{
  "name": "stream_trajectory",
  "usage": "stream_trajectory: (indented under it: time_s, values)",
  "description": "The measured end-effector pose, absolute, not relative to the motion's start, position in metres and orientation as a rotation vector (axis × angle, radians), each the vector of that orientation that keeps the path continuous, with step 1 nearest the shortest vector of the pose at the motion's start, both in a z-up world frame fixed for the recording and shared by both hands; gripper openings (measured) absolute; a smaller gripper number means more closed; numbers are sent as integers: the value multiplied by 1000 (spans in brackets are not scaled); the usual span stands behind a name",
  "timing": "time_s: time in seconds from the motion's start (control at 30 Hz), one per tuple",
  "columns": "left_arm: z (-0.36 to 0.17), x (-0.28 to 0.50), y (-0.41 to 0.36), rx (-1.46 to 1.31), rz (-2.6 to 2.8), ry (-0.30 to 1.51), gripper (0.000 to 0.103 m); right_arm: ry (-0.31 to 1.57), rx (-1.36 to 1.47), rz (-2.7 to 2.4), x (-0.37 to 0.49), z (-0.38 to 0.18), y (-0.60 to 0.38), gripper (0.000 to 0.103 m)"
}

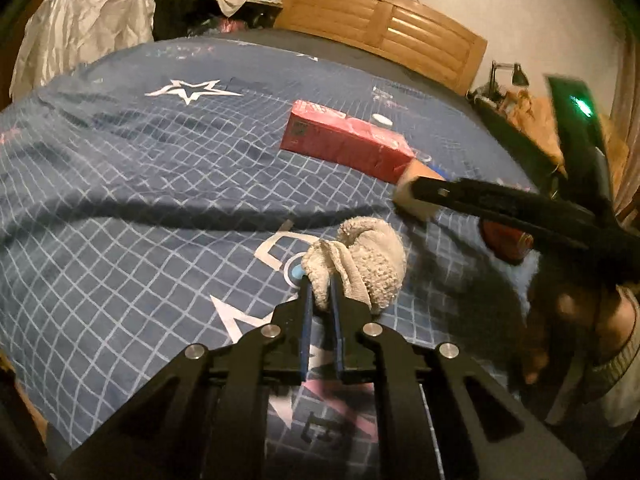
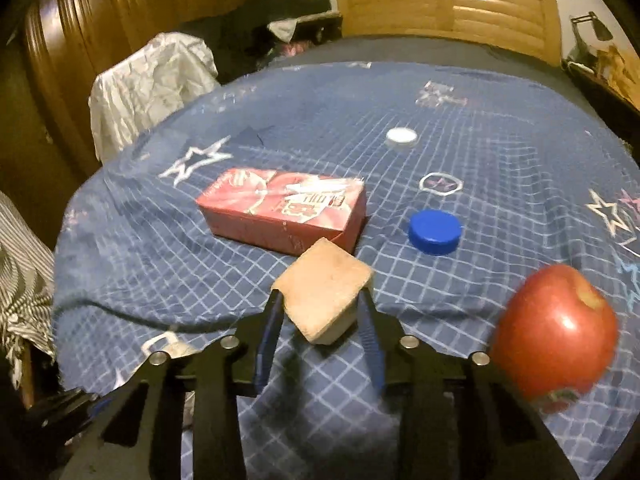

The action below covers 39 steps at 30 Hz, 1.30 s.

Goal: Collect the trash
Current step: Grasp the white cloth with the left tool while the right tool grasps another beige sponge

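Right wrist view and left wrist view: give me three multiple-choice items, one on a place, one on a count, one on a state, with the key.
1. What lies just beyond the tan block?
A. the red carton
B. a spoon
C. a glass bottle

2. How many loose bottle caps lie on the bedspread?
A. none
B. two
C. five

3. What is the left claw doing?
A. wide open over bare cloth
B. holding the apple
C. shut on the beige rag

Key: 1 A, the carton sits right behind the block; 2 B, a white cap and a blue cap; 3 C, its fingers pinch the rag.
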<state>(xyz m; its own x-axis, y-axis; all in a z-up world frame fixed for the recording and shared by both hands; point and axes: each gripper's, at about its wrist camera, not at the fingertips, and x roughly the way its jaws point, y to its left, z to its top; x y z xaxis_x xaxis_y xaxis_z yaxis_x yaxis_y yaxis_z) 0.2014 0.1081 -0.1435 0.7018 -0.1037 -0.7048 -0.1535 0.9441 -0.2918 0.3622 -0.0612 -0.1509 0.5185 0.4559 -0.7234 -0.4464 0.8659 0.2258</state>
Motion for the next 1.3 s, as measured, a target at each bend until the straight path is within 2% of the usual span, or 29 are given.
stream_trajectory:
  time_s: [0.03, 0.1, 0.17, 0.3, 0.43, 0.57, 0.63, 0.67, 0.7, 0.77, 0.97, 1.3]
  values:
    - [-141, 199, 108, -351, 22, 789, 12, 850, 17, 546, 354, -144, -67, 37]
    - [-135, 192, 107, -342, 12, 761, 36, 812, 49, 564, 331, -126, -86, 37]
    - [-127, 187, 104, -319, 14, 727, 54, 786, 78, 578, 308, -111, -105, 37]
    - [-114, 184, 87, -265, -36, 667, 67, 760, 113, 561, 253, -95, -151, 37]
    - [-114, 199, 62, -180, -78, 672, 72, 780, 176, 514, 215, -99, -189, 37]
    - [-129, 224, 40, -123, -117, 749, 72, 802, 248, 455, 187, -111, -223, 37]
    - [-143, 239, 35, -121, -118, 826, 60, 814, 278, 436, 179, -119, -233, 37]
    - [-149, 243, 37, -133, -104, 859, 49, 818, 288, 426, 175, -123, -238, 37]
    - [-153, 245, 43, -164, -79, 874, 42, 820, 294, 418, 173, -126, -240, 37]
    - [-151, 242, 53, -220, -99, 866, 38, 817, 306, 406, 169, -130, -244, 37]
    - [-122, 207, 42, -154, -18, 789, 37, 779, 305, 401, 158, -126, -247, 37]
    - [-74, 173, -26, 38, -3, 664, 39, 722, 279, 380, 127, -109, -259, 37]
